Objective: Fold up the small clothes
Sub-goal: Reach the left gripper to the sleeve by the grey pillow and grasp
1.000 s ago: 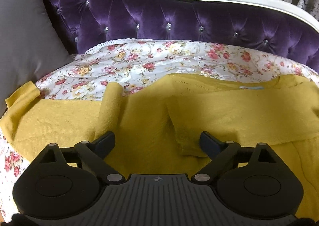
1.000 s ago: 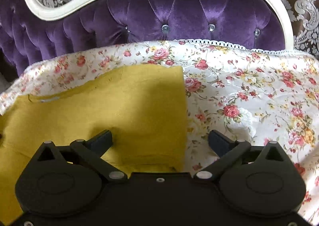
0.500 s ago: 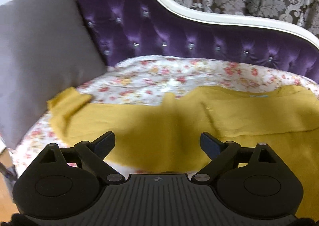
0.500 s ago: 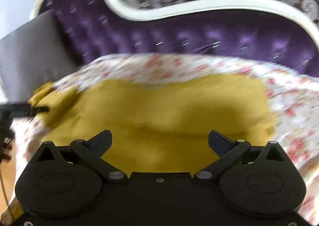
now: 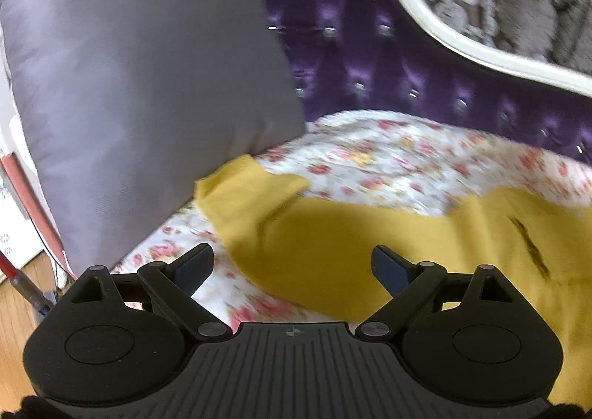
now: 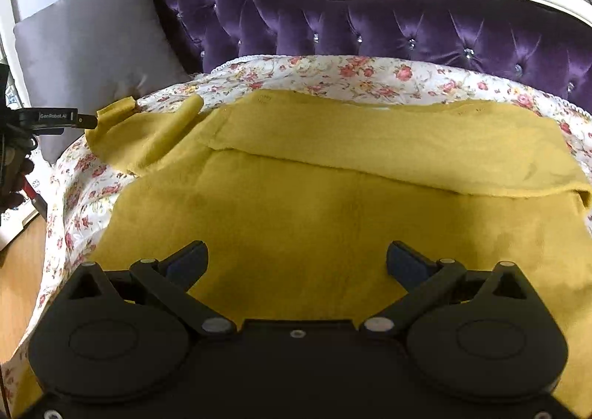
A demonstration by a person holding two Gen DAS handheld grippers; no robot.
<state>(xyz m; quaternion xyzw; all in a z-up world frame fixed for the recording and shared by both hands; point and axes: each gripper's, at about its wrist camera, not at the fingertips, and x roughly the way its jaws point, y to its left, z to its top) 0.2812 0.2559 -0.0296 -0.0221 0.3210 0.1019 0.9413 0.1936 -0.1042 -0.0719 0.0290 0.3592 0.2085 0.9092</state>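
Here both tongs (image 5: 292,265) (image 6: 296,260) gape empty — mustard garment (image 6: 333,204) below, sleeve edge (image 5: 251,182) touching cushion (image 5: 140,86).

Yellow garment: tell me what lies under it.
The yellow garment lies on a floral sheet, which shows around its edges. What the sheet covers beneath it cannot be seen.

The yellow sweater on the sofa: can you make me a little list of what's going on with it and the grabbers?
garment: yellow sweater, spread flat on the flowered cover
fold so far: right side already laid across the body
loose part: left sleeve still sticking out toward the grey cushion
left hand-held gripper: open, above the sleeve, holding nothing
right hand-held gripper: open, over the sweater body, holding nothing
backdrop: purple sofa back
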